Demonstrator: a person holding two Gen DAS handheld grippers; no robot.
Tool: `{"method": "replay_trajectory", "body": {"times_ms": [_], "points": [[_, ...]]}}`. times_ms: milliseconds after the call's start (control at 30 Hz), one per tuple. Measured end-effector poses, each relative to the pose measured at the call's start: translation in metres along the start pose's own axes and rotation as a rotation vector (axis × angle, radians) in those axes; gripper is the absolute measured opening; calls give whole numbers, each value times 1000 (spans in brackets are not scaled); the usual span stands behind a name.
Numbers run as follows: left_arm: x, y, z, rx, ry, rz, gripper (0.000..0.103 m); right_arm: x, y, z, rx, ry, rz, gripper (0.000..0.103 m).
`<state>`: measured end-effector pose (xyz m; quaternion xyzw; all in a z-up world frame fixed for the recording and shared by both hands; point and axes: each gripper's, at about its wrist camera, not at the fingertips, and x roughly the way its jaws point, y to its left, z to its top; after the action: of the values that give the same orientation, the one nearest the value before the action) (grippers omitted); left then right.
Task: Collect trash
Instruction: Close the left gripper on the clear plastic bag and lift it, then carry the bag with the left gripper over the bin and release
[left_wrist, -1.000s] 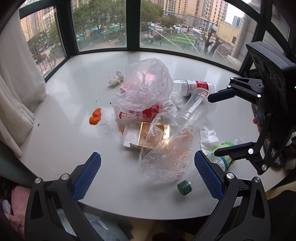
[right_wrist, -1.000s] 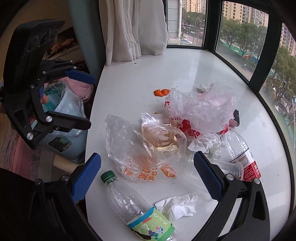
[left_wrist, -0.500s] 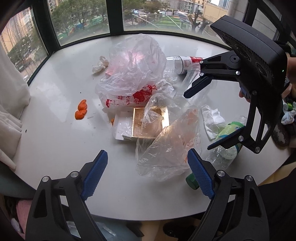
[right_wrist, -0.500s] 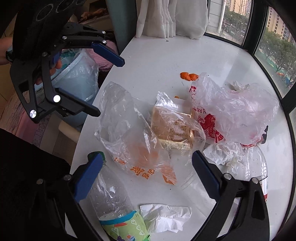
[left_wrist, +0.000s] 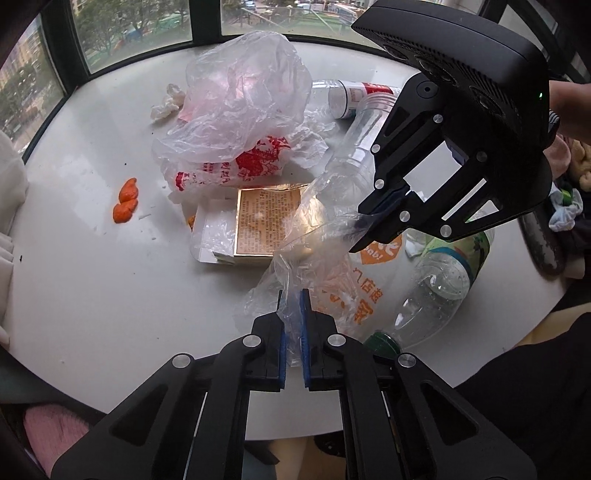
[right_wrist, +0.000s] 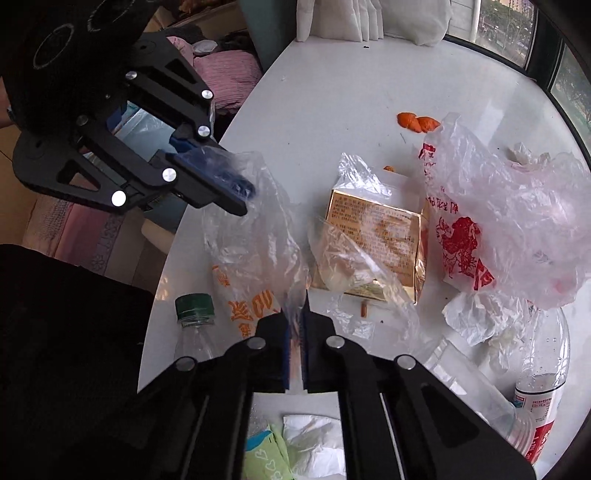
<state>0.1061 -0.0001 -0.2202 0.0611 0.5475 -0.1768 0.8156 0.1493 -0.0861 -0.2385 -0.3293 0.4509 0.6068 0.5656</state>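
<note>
A clear plastic bag with orange print (left_wrist: 343, 280) (right_wrist: 251, 258) lies crumpled near the round white table's (left_wrist: 92, 295) front edge. My left gripper (left_wrist: 293, 295) (right_wrist: 240, 195) is closing onto one edge of it, blue pads pressing the film. My right gripper (right_wrist: 295, 299) (left_wrist: 364, 229) is closing onto the opposite edge, film pinched between its pads. The bag stretches between the two grippers. A gold box (left_wrist: 266, 221) (right_wrist: 376, 236) wrapped in clear film sits just beyond it.
A large bag with red print (left_wrist: 240, 110) (right_wrist: 517, 229), a green-capped bottle (left_wrist: 432, 295) (right_wrist: 194, 325), a red-labelled bottle (left_wrist: 358, 96) (right_wrist: 535, 406), orange peel (left_wrist: 127, 201) (right_wrist: 417, 122) and crumpled tissues (left_wrist: 168, 103) (right_wrist: 310, 443) litter the table. Windows ring the far side.
Both grippers have come down toward the orange-print bag and gone from wide open to shut, each now pinching an edge of it.
</note>
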Motion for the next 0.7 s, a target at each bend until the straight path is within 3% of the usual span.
{"method": "replay_trajectory", "body": {"times_ms": [367, 700], "points": [[-68, 8, 1, -60, -156, 27, 4, -52, 27, 24, 55, -106, -88, 5], [-147, 25, -34, -98, -239, 104, 4, -78, 86, 84, -8, -179, -137, 5]]}}
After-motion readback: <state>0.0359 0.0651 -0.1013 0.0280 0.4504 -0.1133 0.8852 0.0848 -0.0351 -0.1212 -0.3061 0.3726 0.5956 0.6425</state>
